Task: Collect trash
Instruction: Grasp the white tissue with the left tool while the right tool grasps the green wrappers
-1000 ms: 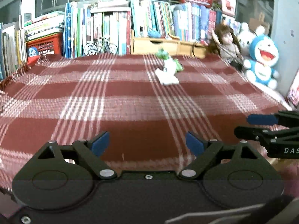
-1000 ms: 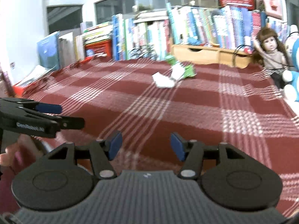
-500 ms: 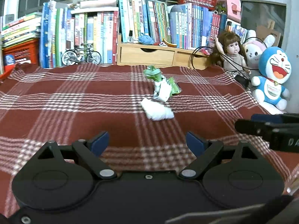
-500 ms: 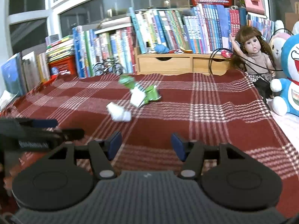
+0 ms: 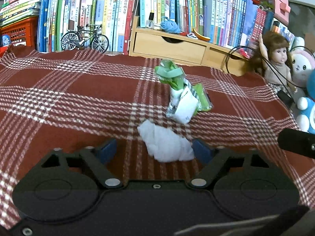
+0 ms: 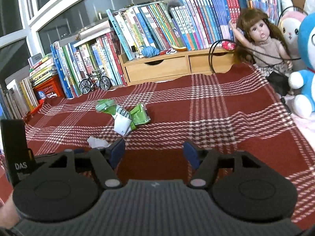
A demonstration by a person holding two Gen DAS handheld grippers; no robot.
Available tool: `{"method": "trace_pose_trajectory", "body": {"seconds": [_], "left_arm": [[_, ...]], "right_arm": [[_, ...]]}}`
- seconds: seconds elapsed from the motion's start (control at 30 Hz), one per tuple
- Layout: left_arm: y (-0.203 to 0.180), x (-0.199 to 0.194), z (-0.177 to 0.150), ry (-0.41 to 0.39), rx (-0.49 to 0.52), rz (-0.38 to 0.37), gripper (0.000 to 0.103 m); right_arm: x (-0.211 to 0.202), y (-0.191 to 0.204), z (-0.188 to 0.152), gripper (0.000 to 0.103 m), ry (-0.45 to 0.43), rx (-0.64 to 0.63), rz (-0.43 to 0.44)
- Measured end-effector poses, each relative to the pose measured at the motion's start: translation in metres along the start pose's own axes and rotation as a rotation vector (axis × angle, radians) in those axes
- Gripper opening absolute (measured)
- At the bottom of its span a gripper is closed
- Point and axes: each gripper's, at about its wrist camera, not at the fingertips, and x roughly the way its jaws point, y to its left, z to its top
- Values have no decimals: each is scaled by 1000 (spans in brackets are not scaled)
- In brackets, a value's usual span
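A crumpled white tissue (image 5: 166,142) lies on the red plaid cloth (image 5: 78,98), right between the spread blue fingertips of my left gripper (image 5: 155,151), which is open. Just beyond it lies a crushed white and green wrapper (image 5: 182,96), with a flat green packet (image 5: 202,98) at its right side. In the right wrist view the tissue (image 6: 97,142) peeks out left of the fingers, and the wrapper (image 6: 120,118) and green packet (image 6: 140,115) lie farther ahead. My right gripper (image 6: 154,151) is open over bare cloth, with nothing between its fingers.
Rows of books (image 5: 110,13), a wooden drawer unit (image 5: 169,45) and a model bicycle (image 5: 84,38) line the back. A doll (image 5: 275,63) and plush toys (image 6: 307,63) sit at the right edge. A red crate (image 5: 17,31) stands at the back left.
Both grippers have moved forward over the cloth toward the trash. The white tissue, ahead of the left gripper before, now lies between its open fingers.
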Motion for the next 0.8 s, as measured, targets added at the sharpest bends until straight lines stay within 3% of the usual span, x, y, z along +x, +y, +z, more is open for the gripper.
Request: {"method": "trace_pose_trajectory", "body": {"seconds": [0.03,0.07,0.4,0.8], "left_arm": [[0,2,1,-2,2,-3,40],[2,2,1,-1,1,-2,33],[37,-43,0,-80,38,93,32],[71,-61,-5,-70,62,135,32]], "right_arm": [[5,-1,2,79,5,9,9],[9,0,4,80,9,16,15],[69,22,24,86,30,25,62],[146,59,35,90,116,-48,-11]]}}
